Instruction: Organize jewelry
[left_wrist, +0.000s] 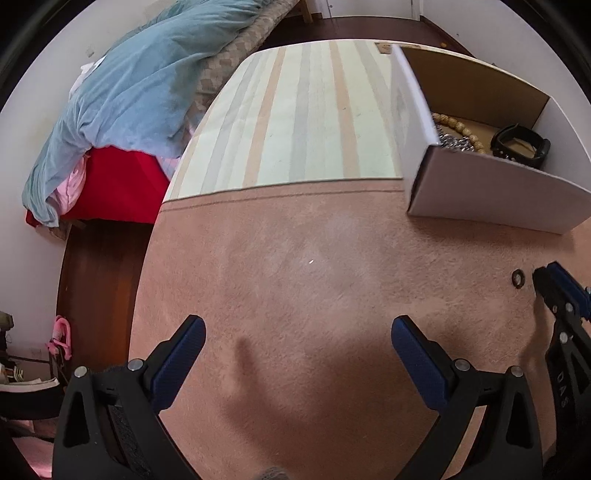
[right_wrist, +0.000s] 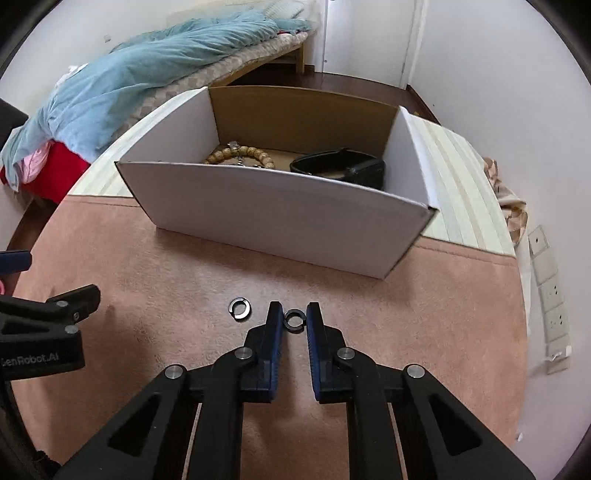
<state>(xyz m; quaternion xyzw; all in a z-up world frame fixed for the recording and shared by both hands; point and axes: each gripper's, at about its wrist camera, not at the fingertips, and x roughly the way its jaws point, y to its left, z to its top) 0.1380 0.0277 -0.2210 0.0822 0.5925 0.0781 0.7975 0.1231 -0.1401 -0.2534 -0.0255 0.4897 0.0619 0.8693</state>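
right tongs: squeezed in on a little dark ring, low on the pink surface so I can pinch it
left tongs: wide open, nothing in them, just hanging nearby
second ring: lying loose just beside
box: just behind, beads and black band already inside
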